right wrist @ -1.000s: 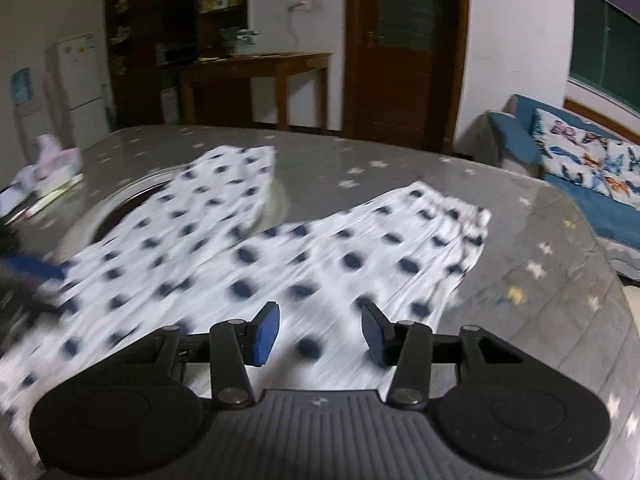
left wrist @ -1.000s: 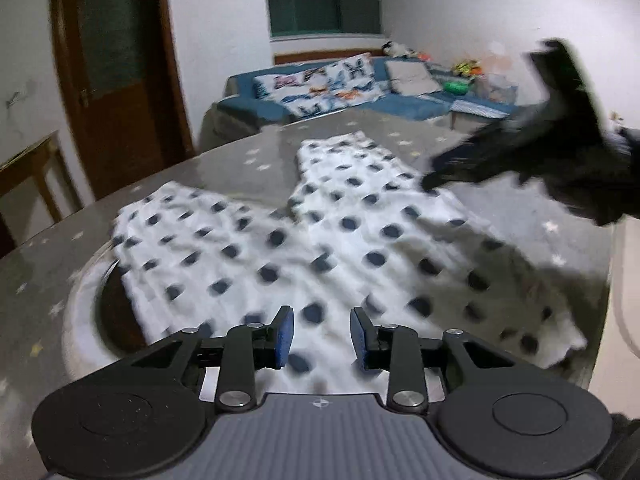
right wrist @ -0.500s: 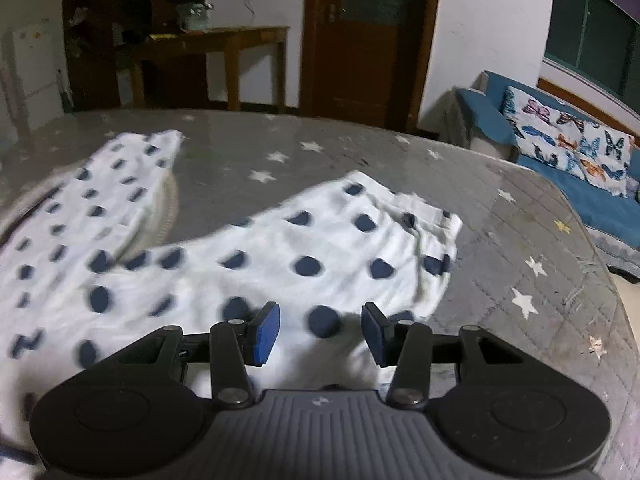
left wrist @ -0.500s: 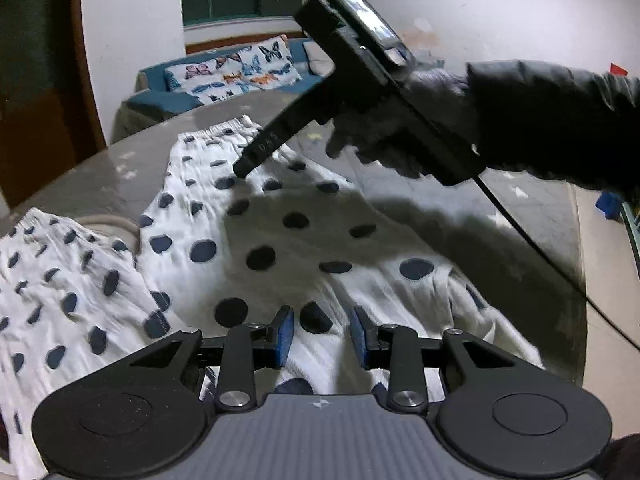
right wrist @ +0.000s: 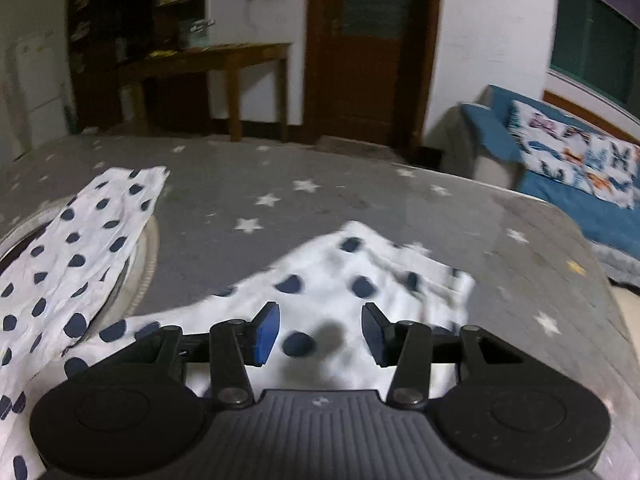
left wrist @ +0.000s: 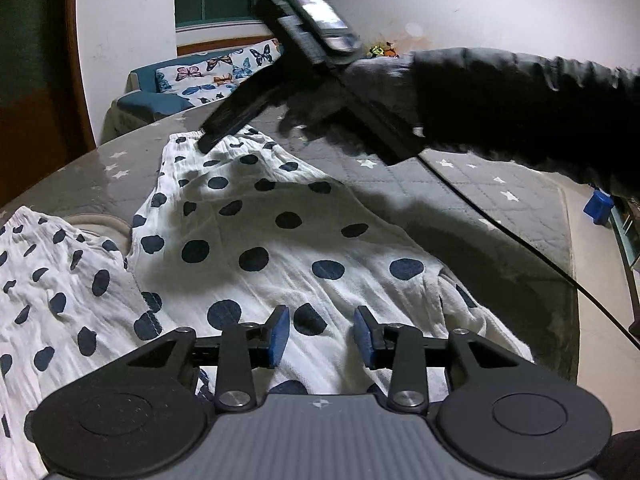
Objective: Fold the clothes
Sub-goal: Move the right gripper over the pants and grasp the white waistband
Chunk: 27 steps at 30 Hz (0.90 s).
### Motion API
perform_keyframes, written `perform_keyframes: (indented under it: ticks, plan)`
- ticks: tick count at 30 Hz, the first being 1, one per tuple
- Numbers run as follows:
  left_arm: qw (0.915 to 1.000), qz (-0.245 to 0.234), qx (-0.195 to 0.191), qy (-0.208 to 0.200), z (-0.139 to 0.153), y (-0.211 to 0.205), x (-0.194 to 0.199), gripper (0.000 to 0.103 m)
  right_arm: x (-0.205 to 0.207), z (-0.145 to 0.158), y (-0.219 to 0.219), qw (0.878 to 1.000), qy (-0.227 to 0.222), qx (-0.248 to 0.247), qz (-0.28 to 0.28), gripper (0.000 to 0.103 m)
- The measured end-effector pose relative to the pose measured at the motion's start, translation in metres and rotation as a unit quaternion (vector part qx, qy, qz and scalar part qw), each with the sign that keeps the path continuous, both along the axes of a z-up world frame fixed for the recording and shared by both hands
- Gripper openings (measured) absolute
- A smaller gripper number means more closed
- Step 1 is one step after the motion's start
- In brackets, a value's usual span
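the surface (left wrist: 472, 184) was a grey quilted cover printed with white stars, and it filled most of both views. a wooden door (right wrist: 372, 44) and a wooden side table (right wrist: 212, 56) stood behind it in the right wrist view, and a blue sofa (left wrist: 152, 100) with butterfly cushions (left wrist: 216, 72) stood beyond its far edge in the left wrist view.

the garment (left wrist: 256, 248), white cloth with dark blue dots, lay spread flat on the surface. its two long sections ran side by side away from the left camera, with a gap between them. one section lay partly over a round pale rim (right wrist: 146, 256) set in the surface.

the right gripper (left wrist: 208, 140) reached in from the right side of the left wrist view, held by a gloved hand (left wrist: 360, 88) in a dark sleeve (left wrist: 520, 104). a black cable (left wrist: 520, 236) trailed from it across the surface. its tip sat at the gathered far end of one section; contact could not be determined. in the right wrist view its jaws stood apart over the cloth, with nothing clamped.

the left gripper (left wrist: 320, 334) sat low over the near end of the garment. its jaws had just been opening and stood released, with cloth visible below the gap and neither blue pad (left wrist: 279, 334) pressing on it.
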<state>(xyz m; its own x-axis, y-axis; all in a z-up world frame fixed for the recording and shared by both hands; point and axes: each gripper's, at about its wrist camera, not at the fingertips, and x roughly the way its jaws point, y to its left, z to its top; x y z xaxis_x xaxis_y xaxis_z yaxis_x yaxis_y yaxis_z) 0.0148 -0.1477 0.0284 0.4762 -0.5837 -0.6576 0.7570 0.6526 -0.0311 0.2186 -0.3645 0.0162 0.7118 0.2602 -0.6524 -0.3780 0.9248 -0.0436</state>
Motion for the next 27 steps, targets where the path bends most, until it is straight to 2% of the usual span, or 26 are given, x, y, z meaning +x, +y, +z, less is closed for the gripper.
perform_keyframes:
  ticks: [6, 13, 16, 18, 20, 24, 27]
  plan:
    - [1.0, 0.001, -0.002, 0.001, 0.0, -0.001, 0.0, 0.04, 0.035, -0.01, 0.022, 1.0, 0.008, -0.018, -0.003, 0.045]
    - [1.0, 0.002, -0.004, 0.004, 0.0, -0.002, 0.001, 0.043, 0.069, -0.014, 0.014, 0.999, 0.008, -0.012, -0.049, 0.045]
    - [1.0, 0.005, -0.002, 0.003, 0.0, -0.005, 0.0, 0.051, 0.065, -0.006, 0.005, 0.998, 0.004, -0.004, -0.06, 0.047]
    - [1.0, 0.008, 0.001, 0.001, 0.001, -0.007, 0.0, 0.053, 0.058, 0.002, -0.002, 0.998, 0.004, -0.004, -0.063, 0.053]
    - [0.9999, 0.011, 0.001, -0.002, 0.003, -0.009, -0.004, 0.058, 0.048, 0.009, -0.01, 0.998, 0.001, -0.007, -0.066, 0.053]
    - [0.9999, 0.003, -0.003, -0.016, 0.012, -0.012, -0.02, 0.074, 0.025, 0.021, -0.027, 0.997, 0.002, -0.003, -0.072, 0.054]
    - [0.9994, -0.014, -0.001, -0.03, 0.018, -0.018, -0.037, 0.077, 0.006, 0.026, -0.037, 0.997, -0.001, -0.005, -0.076, 0.058]
